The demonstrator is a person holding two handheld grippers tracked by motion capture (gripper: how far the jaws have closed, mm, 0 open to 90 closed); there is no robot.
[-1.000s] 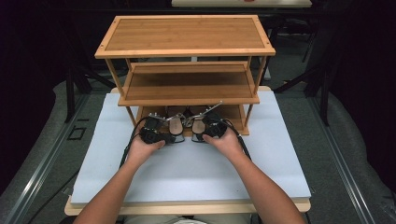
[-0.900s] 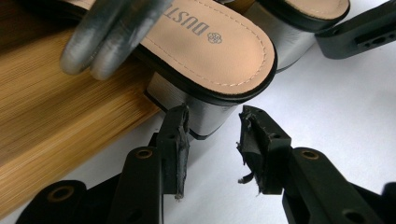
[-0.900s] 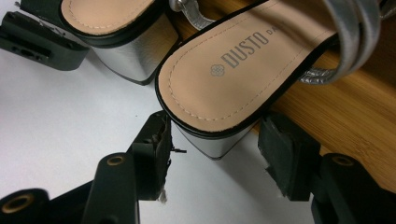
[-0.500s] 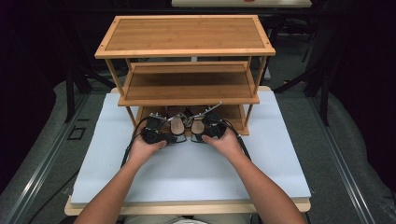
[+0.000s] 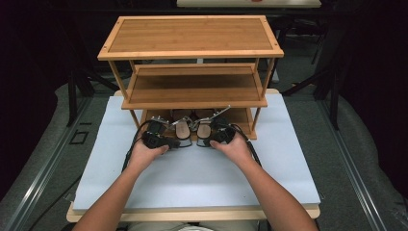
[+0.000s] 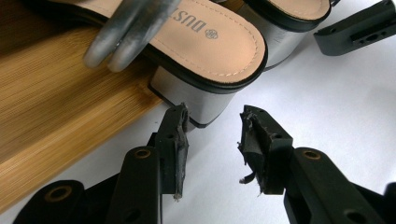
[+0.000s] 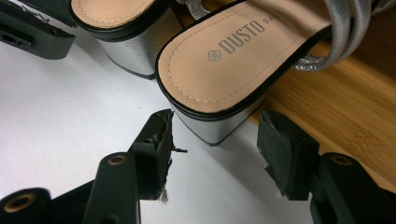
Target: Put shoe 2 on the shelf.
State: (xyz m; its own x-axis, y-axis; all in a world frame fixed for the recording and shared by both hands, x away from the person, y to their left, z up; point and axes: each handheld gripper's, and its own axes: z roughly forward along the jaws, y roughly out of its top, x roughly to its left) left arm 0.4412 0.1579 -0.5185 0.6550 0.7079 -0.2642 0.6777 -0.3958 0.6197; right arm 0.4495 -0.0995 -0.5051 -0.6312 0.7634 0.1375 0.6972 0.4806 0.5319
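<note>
From above, one three-tier rack [image 5: 190,36] stands on the white mat [image 5: 192,178], and two sandals, the left sandal [image 5: 183,129] and right sandal [image 5: 204,128], sit on its bottom shelf with heels toward the left gripper [image 5: 179,144] and right gripper [image 5: 206,143]. The left gripper view shows the left gripper [image 6: 212,135] spread, gripping nothing, one jaw perhaps brushing the silver heel under an insole reading "DUST". The right gripper view shows the right gripper [image 7: 215,137] likewise released, jaws either side of the heel of the right sandal [image 7: 233,60], stamped "DUSTO".
</note>
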